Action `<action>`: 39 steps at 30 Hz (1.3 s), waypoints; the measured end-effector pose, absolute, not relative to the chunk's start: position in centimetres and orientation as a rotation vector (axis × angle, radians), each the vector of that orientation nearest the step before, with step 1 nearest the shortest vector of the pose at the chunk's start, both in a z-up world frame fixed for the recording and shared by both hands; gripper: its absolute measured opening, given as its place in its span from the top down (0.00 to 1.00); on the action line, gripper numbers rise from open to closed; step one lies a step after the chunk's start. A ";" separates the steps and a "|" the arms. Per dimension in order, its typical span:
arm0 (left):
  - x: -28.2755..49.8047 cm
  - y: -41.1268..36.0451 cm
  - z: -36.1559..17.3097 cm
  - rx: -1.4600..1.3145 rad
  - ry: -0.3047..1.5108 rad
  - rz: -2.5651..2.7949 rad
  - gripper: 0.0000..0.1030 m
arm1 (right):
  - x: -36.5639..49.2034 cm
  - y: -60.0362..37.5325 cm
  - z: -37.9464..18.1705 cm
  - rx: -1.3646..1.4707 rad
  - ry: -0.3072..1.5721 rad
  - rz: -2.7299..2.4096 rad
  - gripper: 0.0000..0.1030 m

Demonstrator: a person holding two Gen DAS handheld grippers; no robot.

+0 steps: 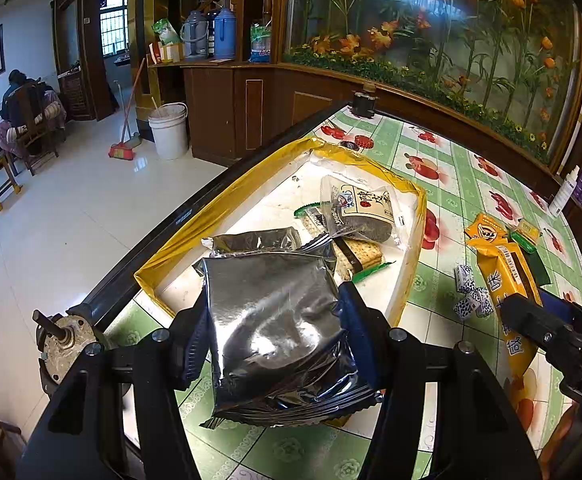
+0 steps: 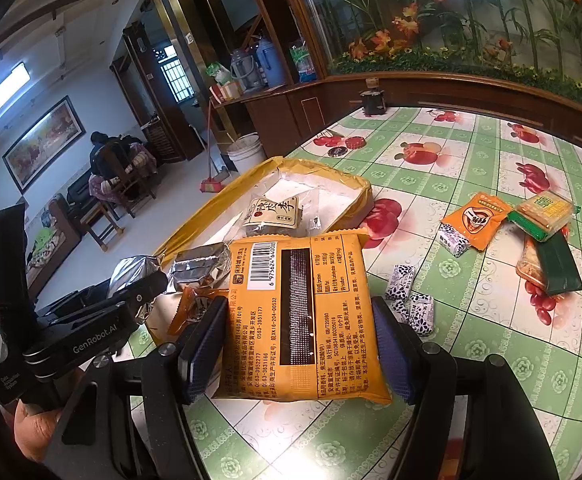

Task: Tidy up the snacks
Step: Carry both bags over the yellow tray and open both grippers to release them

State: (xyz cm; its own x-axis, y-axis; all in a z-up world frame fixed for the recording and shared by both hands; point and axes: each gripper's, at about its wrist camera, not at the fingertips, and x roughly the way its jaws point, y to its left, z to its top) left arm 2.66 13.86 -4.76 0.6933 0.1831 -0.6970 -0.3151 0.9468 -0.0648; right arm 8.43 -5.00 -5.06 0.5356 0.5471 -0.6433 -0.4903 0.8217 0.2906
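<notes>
While both of your grippers carry a packet, the move ahead turns on where the tray lies from each. Your left gripper [image 1: 275, 332] pinches a silver foil packet [image 1: 275, 328] across its width, pads pressed on both side edges, the packet's long axis running straight out along the fingers. Directly beyond those fingertips sits the yellow-rimmed tray [image 1: 227, 200], with a second foil packet [image 1: 251, 240] and other snacks already inside it. Your right gripper [image 2: 299, 344] likewise clamps an orange packet [image 2: 299, 316] by its sides, long axis pointing forward. From these jaws the tray [image 2: 355, 188] lies ahead and to the left, while loose snacks [image 2: 473, 220] lie ahead to the right. Judging by this, your left hand is nearer the tray.
</notes>
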 end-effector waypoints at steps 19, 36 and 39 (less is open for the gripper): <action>4.4 16.0 -6.9 -0.235 0.809 0.262 0.43 | 13.9 4.6 -7.0 0.034 0.859 0.752 0.31; 5.2 15.6 -6.7 -0.225 0.820 0.262 0.26 | 15.5 0.1 -6.9 0.215 0.836 0.702 0.23; 4.7 15.3 -6.0 -0.232 0.805 0.269 0.26 | 14.7 -1.4 -6.5 0.237 0.824 0.694 0.23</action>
